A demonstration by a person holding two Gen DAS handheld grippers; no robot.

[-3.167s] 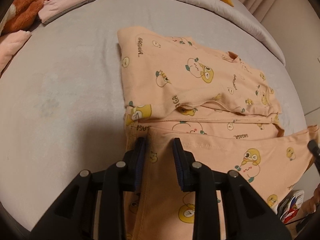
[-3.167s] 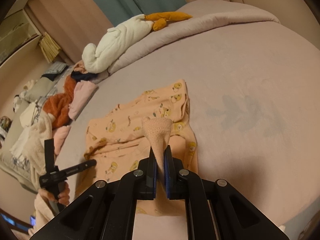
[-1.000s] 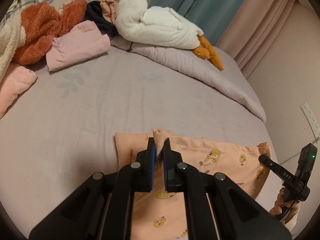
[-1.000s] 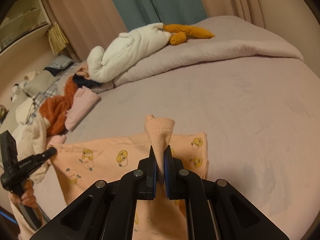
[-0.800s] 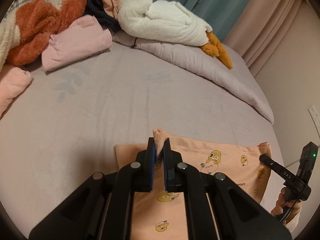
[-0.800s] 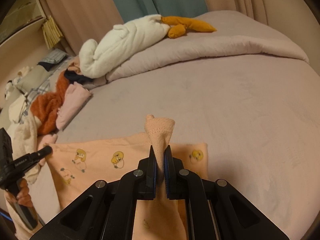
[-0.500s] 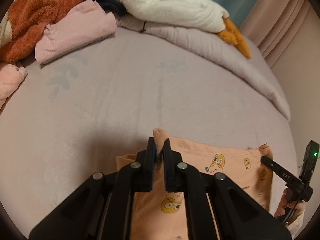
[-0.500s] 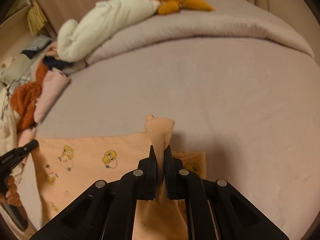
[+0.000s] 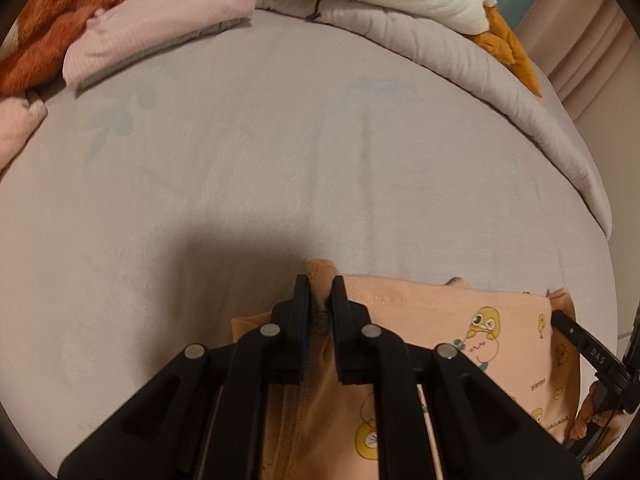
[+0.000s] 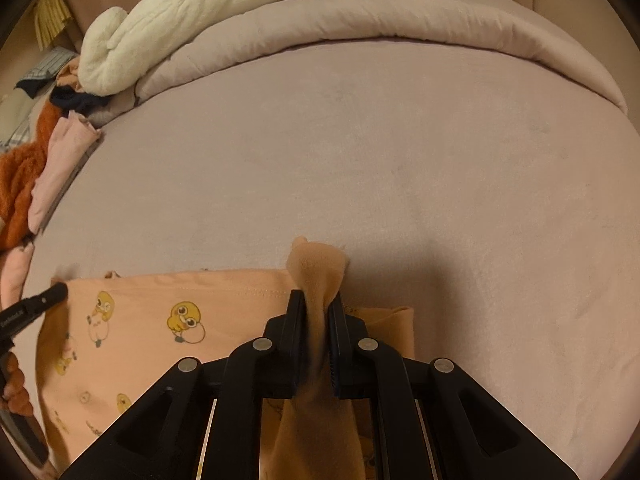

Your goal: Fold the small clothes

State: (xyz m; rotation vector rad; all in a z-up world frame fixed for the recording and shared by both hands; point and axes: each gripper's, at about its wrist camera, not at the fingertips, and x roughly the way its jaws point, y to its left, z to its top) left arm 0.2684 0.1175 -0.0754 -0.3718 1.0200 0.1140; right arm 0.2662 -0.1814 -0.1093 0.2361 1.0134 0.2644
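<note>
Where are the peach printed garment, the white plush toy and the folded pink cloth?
peach printed garment [image 10: 168, 312], right wrist view, on its flat printed part.
white plush toy [image 10: 180, 12], right wrist view, on its white body.
folded pink cloth [image 9: 160, 28], left wrist view, on its top face.

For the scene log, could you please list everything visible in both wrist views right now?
Printed garment: one, peach with yellow cartoon figures, near edge of the bed.
Bed: one, mauve, fills both views.
Rolled duvet: one, mauve, far side.
Plush toy: one, white with orange feet, on the duvet.
Clothes pile: pink, rust and dark pieces, far left.
Left gripper: black, jaws opening, garment corner between them.
Right gripper: black, shut on garment corner.
Hands: one partly seen behind each gripper.
</note>
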